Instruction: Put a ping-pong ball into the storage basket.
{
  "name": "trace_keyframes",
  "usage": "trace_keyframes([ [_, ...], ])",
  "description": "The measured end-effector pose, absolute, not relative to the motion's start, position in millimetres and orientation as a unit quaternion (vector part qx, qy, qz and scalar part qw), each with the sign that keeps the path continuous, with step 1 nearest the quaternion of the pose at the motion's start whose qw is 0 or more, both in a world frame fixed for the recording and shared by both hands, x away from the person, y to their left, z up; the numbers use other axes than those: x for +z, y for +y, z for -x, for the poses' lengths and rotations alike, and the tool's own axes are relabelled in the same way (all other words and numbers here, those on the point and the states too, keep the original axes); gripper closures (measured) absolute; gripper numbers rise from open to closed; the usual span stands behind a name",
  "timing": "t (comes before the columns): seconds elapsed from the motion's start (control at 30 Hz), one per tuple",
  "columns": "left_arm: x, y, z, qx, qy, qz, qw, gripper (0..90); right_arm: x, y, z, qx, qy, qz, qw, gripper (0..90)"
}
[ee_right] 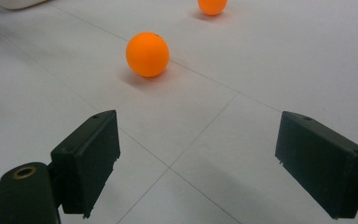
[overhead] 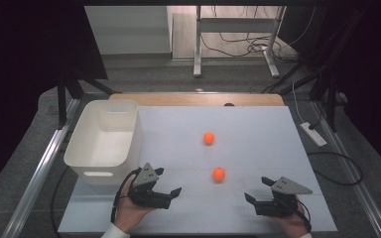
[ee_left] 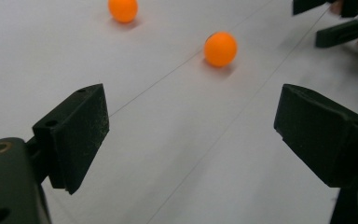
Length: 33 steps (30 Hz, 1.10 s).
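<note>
Two orange balls lie on the white table sheet [overhead: 258, 144]: the near ball [overhead: 219, 174] sits between my two grippers, and the far ball [overhead: 208, 138] lies beyond it toward the middle. My left gripper [overhead: 167, 181] rests low at the front left, open and holding nothing, left of the near ball. At the front right my right gripper [overhead: 258, 189] is also open, with nothing between its jaws. In the left gripper view the left gripper [ee_left: 191, 112] faces the near ball [ee_left: 220, 48] and the far ball [ee_left: 123, 9]. In the right gripper view the right gripper [ee_right: 196, 135] points at the near ball [ee_right: 148, 53], with the far ball [ee_right: 212, 5] behind it.
A white plastic bin [overhead: 104, 141] stands at the table's left side, just beyond my left hand; its corner [ee_right: 18, 3] shows in the right gripper view. The right gripper's jaws [ee_left: 340, 32] appear at the left gripper view's top right. Cables and a desk frame lie beyond the table.
</note>
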<state>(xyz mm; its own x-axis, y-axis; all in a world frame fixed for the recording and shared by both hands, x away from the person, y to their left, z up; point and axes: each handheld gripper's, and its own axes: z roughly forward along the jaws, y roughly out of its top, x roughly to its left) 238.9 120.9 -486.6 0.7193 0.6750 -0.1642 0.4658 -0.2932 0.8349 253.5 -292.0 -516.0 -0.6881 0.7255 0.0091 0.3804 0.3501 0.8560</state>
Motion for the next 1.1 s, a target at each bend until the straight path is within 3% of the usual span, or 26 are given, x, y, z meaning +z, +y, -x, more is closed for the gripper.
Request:
trace_keyframes([
  [1.1, -476.4, 94.2, -276.7, 0.116, 0.348, -0.811, 0.456, 11.8, -515.3, -293.9, -252.9, 0.453, 0.798, -0.349, 0.191, 13.7],
])
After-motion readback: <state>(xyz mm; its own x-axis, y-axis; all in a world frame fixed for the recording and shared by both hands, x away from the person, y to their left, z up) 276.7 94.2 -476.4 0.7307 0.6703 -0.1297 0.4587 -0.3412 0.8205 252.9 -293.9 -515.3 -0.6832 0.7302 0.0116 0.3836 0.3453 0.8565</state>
